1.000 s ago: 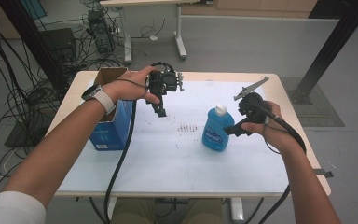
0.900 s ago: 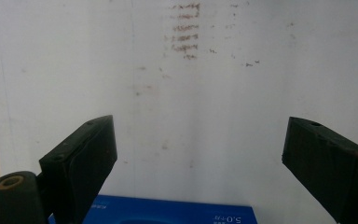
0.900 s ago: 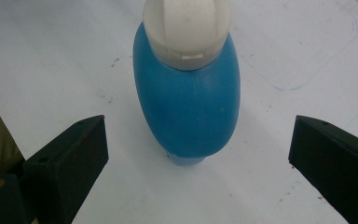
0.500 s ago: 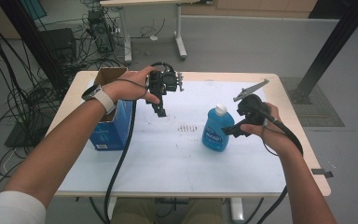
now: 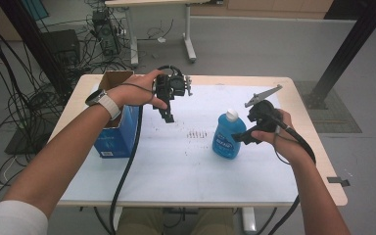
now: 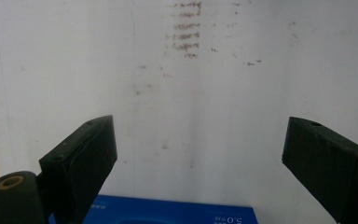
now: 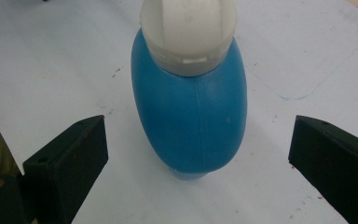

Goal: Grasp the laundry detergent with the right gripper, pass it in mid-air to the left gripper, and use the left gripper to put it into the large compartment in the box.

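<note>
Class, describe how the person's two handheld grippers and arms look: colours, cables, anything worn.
Both the left gripper and right gripper are black with blocky black jaws and trailing black cables. The right carries a grey three-cornered plate. The left wrist wears a white-strapped watch; a white sleeve covers the upper arm.

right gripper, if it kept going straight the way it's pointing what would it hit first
Most likely the blue bottle: it stands upright between the open jaws of the right gripper, dead ahead, not yet touched. How much gap is left is hard to judge.

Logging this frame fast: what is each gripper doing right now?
Left gripper: open, holding nothing, above the table.
Right gripper: open, jaws either side of the blue bottle, not touching it.
</note>
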### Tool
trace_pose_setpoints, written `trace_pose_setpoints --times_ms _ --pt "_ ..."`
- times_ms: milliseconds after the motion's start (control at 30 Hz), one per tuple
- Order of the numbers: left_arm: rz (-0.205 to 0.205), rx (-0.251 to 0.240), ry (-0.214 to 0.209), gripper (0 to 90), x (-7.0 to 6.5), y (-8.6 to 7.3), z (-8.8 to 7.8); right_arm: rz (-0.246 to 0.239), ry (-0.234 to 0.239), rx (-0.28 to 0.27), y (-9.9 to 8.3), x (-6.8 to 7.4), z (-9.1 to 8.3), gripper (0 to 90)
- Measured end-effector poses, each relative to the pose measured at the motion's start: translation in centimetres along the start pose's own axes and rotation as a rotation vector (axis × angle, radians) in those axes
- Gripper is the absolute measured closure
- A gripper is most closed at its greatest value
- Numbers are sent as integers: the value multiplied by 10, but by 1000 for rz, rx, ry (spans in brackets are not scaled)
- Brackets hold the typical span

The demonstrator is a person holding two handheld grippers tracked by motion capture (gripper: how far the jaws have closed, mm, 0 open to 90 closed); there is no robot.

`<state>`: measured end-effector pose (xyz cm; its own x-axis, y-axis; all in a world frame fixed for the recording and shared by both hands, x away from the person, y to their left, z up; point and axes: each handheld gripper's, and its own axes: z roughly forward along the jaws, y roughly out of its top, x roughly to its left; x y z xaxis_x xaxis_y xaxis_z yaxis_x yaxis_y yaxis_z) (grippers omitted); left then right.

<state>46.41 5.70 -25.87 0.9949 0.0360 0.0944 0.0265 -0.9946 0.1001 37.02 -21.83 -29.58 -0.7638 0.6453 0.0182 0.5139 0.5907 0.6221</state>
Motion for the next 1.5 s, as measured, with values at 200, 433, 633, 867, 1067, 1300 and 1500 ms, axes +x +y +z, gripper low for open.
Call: trace_pose_setpoints --times_ms 200,433,633,867,1067,1300,1500 --pt "8 2 3 103 1 0 0 4 -1 -7 -1 -1 0 45" --pt "2 2 1 104 0 1 0 5 0 -23 -4 -1 1 45" --pt "0 1 0 103 -1 1 1 7 2 -37 -6 0 4 45" --pt "0 0 -3 104 -1 1 2 14 7 -53 -9 0 7 47" --pt "-2 -1 -2 104 -1 1 3 20 6 -67 -11 0 8 47" --pt "0 -2 -1 104 -1 0 2 26 5 -75 -13 0 9 46" --pt "2 -2 0 104 -1 -1 3 24 5 -76 -12 1 9 46"
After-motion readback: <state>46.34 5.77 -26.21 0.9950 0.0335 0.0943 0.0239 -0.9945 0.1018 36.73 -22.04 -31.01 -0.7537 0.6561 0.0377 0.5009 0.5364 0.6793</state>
